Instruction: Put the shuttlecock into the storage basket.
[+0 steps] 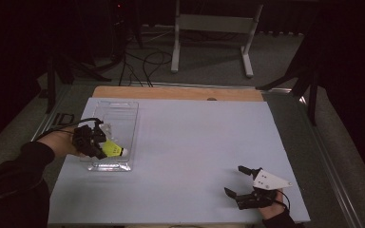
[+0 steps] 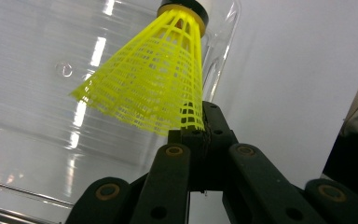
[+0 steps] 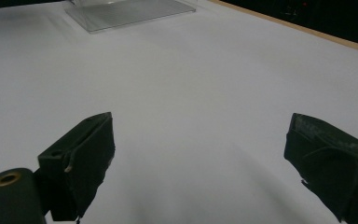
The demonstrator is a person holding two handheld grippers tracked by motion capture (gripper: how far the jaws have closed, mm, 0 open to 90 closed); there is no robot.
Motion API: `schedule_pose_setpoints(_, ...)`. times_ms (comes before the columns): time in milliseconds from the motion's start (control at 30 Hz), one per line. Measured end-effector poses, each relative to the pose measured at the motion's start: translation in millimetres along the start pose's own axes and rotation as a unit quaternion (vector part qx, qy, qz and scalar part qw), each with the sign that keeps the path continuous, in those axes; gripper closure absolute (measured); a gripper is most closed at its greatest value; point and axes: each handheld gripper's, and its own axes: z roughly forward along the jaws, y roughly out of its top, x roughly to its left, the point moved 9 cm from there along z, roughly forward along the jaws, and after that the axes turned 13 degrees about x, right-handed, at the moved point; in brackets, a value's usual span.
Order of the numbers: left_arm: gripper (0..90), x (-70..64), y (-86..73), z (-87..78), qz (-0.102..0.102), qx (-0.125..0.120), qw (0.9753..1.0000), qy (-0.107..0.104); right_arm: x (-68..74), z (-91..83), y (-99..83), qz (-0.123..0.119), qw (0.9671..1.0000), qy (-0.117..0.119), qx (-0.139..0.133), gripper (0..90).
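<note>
A yellow shuttlecock [image 2: 154, 79] is pinched by the left gripper [image 1: 97, 142] over a clear tray [image 1: 119, 111]. The right gripper [image 1: 235, 180] is held wide apart.

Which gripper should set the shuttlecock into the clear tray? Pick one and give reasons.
Left. The left gripper is shut on the yellow shuttlecock right over the clear tray. The right gripper sits open at the table's near right corner, holding nothing.

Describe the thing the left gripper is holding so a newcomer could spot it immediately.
On the pale blue table mat, find the clear plastic tray near its left edge. Over the tray's near end, the left gripper pinches a shuttlecock: a bright yellow mesh skirt with a black-banded tip, the scene's brightest colour.
</note>
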Motion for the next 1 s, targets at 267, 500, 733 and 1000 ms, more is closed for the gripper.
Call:
schedule_pose_setpoints(267,89.8,2.7,5.5,7.8,-0.008,0.006,0.9999,-0.008,-0.5,-0.2,-0.4,0.002,1.0000,-0.001,0.000,8.8)
schedule_pose_setpoints(500,89.3,3.9,8.1,12.7,-0.016,0.006,0.9997,-0.017,-0.7,-0.2,-0.7,0.002,1.0000,0.000,0.001,8.8)
schedule_pose_setpoints(733,62.4,15.0,6.6,12.4,-0.106,0.006,0.9939,-0.030,-0.9,-0.1,-0.8,0.004,1.0000,-0.002,0.001,8.9)
schedule_pose_setpoints(1000,38.4,19.3,10.5,4.1,-0.125,-0.008,0.9921,-0.004,-0.6,0.0,-1.0,0.004,1.0000,-0.001,0.004,8.8)
